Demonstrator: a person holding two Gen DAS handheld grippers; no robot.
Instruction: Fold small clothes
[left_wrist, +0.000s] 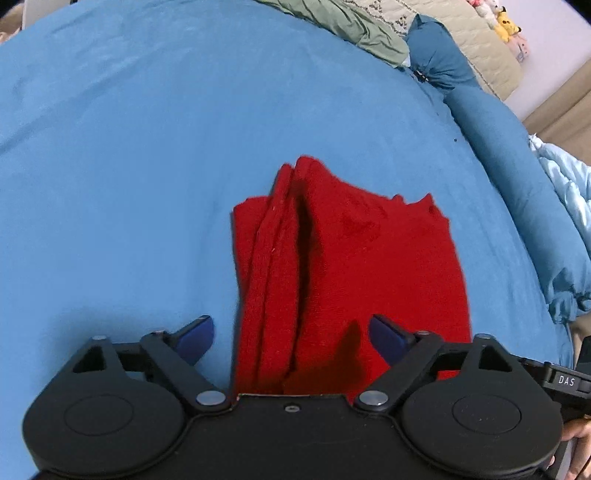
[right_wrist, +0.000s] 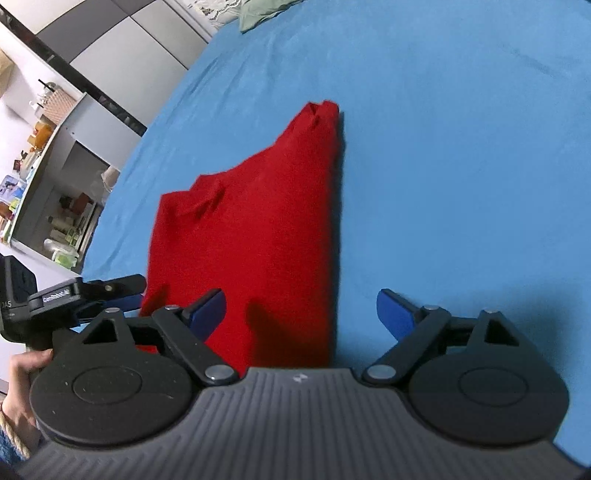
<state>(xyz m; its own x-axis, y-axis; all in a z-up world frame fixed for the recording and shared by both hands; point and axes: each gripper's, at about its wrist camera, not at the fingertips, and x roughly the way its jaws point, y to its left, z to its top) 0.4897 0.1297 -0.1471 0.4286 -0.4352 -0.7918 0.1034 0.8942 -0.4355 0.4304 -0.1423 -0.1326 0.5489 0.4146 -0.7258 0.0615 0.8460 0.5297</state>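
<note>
A small red knitted garment (left_wrist: 332, 258) lies folded lengthwise on the blue bedsheet (left_wrist: 129, 166); its folded layers stack along one long side. It also shows in the right wrist view (right_wrist: 266, 229). My left gripper (left_wrist: 291, 338) is open and empty, hovering over the garment's near end. My right gripper (right_wrist: 301, 314) is open and empty over the garment's near edge. The left gripper's body (right_wrist: 85, 291) shows at the left of the right wrist view, next to the garment's corner.
A green cloth (left_wrist: 354, 26), a dark blue pillow (left_wrist: 436, 59) and a beige quilt (left_wrist: 476, 40) lie at the bed's far end. A light blue duvet (left_wrist: 569, 206) bunches at the right. Shelves with clutter (right_wrist: 55, 206) stand beyond the bed's edge.
</note>
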